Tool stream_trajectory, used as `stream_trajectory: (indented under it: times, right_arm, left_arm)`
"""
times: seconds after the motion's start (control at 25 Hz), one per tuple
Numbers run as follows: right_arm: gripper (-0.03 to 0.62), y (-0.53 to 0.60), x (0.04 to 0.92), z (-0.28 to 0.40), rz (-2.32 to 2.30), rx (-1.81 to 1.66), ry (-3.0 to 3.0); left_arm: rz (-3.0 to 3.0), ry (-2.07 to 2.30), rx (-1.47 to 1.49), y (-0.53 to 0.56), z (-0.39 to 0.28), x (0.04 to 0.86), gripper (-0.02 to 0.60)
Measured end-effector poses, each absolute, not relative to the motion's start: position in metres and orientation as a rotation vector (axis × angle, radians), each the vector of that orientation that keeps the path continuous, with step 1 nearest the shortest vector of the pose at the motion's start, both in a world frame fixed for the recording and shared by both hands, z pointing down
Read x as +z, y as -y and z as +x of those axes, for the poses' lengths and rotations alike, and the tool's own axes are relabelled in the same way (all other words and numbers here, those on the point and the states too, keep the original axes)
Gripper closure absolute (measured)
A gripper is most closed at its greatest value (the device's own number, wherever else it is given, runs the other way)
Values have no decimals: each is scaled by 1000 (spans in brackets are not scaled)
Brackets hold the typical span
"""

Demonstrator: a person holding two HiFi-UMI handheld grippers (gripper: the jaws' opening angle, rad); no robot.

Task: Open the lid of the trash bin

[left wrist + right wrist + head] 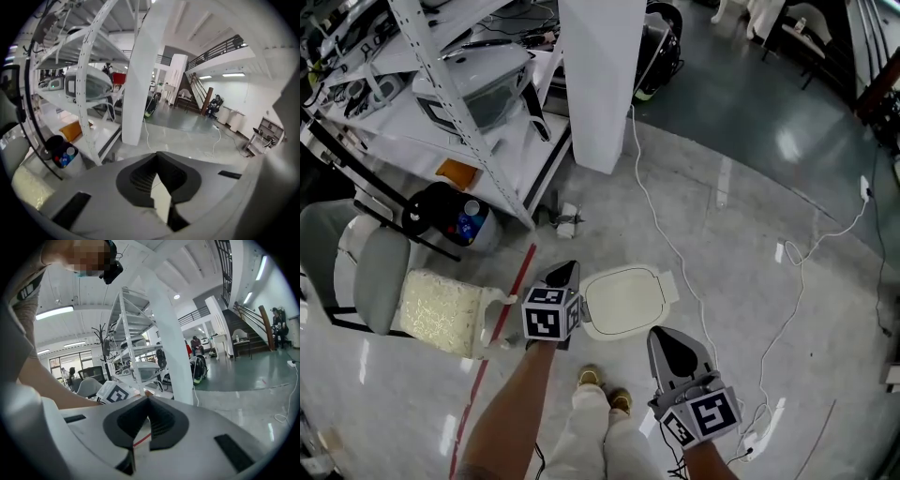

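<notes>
Open floor (741, 234), shut bin lid (623, 302), left gripper (565, 273) beside it, right gripper (668, 339) near

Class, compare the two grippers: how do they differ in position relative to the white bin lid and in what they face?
The left gripper sits left of the lid; the right gripper is off its lower right corner, nearer the person. The left gripper faces the metal shelving; the right gripper's view catches the left gripper's marker cube. Shared: both have fingers shut on nothing.

Grey floor (750, 253): white-lidded trash bin (623, 302), cable (672, 246), red tape (525, 267).
</notes>
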State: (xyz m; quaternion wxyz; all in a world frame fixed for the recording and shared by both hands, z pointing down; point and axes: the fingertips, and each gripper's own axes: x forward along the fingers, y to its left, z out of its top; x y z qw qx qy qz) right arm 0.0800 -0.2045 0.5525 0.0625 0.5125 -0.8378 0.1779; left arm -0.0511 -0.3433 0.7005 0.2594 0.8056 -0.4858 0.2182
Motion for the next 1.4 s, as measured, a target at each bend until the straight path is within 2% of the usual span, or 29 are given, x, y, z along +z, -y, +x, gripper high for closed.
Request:
stream_trajectory:
  times: [0.56,1.4]
  right_arm:
    - [562,202,609,91,1529,653,2462]
    - [562,199,662,93,1459,735,2419]
  left_arm:
    - [1762,1155,860,261,-62,887,583]
    - [1653,1110,902,248,-57,957,583]
